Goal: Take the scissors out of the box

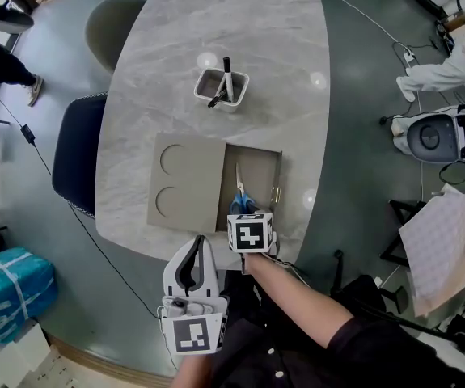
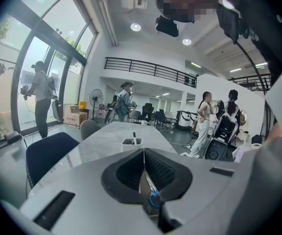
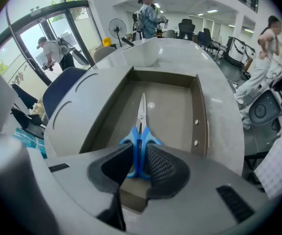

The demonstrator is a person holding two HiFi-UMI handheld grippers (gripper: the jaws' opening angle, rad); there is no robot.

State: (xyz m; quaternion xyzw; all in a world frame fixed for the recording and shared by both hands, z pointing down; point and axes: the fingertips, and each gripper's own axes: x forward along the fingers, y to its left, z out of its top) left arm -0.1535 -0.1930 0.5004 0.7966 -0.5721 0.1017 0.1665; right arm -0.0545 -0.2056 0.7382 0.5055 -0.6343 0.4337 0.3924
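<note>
Right claw (image 3: 140, 152) pinching the scissors (image 3: 141, 125) by their blue handles, blades lying ahead of it inside the open box (image 3: 200, 106) on the desk (image 1: 240, 23), left claw (image 2: 143, 152) pressed together, hovering empty just to its left

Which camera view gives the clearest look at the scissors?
The right gripper view: the scissors show full length in the box, blue handles between the jaws. The head view shows them small; the left gripper view catches only a blue sliver.

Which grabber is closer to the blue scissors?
Right. The right gripper has its jaws on the scissors' blue handles inside the box. The left gripper sits back by the table's near edge, apart from them.
</note>
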